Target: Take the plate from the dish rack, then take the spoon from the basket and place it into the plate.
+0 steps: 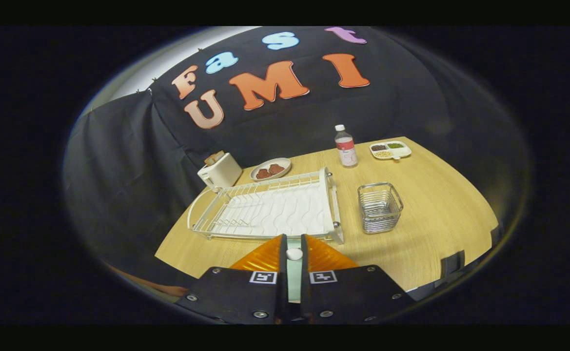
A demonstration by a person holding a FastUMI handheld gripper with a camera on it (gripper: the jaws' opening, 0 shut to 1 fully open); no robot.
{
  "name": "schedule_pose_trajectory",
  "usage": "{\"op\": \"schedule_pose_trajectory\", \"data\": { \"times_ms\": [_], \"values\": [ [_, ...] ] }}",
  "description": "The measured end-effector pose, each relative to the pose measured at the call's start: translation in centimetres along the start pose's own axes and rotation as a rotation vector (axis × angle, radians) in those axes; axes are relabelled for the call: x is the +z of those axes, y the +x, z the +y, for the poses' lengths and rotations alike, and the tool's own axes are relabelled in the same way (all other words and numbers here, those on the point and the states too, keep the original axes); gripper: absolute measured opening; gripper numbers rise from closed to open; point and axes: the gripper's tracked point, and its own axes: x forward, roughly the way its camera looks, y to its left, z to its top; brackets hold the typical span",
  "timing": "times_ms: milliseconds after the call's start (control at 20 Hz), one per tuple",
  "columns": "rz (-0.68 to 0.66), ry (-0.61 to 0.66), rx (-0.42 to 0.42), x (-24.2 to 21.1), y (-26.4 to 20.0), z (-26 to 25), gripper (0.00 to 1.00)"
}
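Apparently spoon step — gripper (294, 254) fingers nearly closed, pinching the spoon (294, 273), just short of the dish rack (265, 212); basket (379, 207) well apart. Next — locate plate, lower spoon in.

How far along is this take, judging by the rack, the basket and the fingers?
Looks done: the dish rack holds no plate and the basket looks empty. In hand: the gripper has its fingers closed on a slim pale object, probably the spoon. Left: setting it into the plate.
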Motion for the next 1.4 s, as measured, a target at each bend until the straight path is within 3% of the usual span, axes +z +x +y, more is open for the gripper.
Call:
{"op": "schedule_pose_trajectory", "data": {
  "times_ms": [800, 1200, 1400],
  "values": [
    [0.062, 0.012, 0.100, -2.8, 4.2, 1.5, 0.12],
    [0.073, 0.036, 0.033, -2.6, 3.7, -1.2, 0.24],
    [0.019, 0.044, -0.015, -0.1, 2.8, -2.9, 0.37]
  ]
}}
